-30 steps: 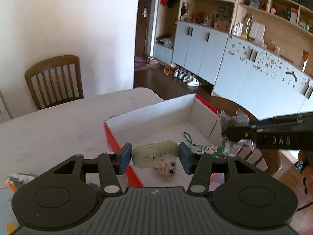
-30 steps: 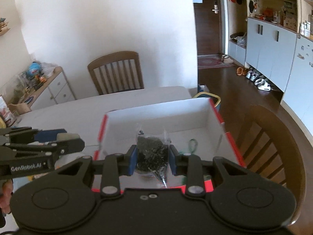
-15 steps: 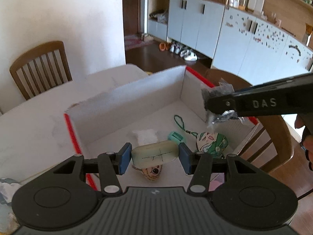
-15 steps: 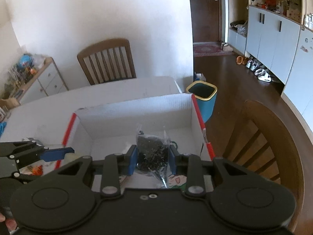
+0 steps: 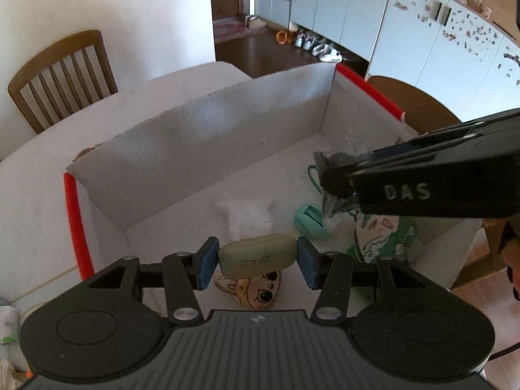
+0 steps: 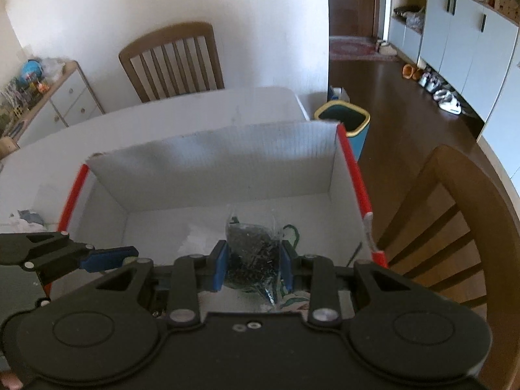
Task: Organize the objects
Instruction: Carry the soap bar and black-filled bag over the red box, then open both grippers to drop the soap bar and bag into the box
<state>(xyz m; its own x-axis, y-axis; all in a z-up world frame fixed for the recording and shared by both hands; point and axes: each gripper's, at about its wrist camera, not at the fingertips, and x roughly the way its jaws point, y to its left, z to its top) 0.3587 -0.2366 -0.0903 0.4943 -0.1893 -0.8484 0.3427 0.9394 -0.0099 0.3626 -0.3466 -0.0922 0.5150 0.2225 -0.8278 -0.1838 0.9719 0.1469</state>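
Left wrist view: The left gripper [image 5: 256,261] is clamped on a pale green oval case [image 5: 256,259], with one blue pad against each end. The case is suspended above the interior of a white cardboard box [image 5: 201,149], near the box's near-left corner. Red strips run along the box's left edge [image 5: 76,224] and right edge [image 5: 367,89]. The far wall stands tall; the floor area next to it is bare. Lying on the box floor: a cartoon-face charm [image 5: 256,289] directly under the case, a white fluffy piece [image 5: 247,214], a teal item [image 5: 308,219] and a green printed pouch [image 5: 383,237]. The right gripper [image 5: 341,182] enters from the right, over the right half of the box, carrying a clear bag.

Right wrist view: The right gripper [image 6: 253,265] is closed on a clear bag of dark small parts [image 6: 252,250], pads pressing on both sides. The bag hangs above the box floor, right of centre, clear of the right red edge [image 6: 354,175]. The left gripper [image 6: 107,258] is at the left, over the left red edge. The white table [image 6: 162,120] extends beyond the far wall. A wooden chair [image 6: 455,214] stands just beside the right wall.
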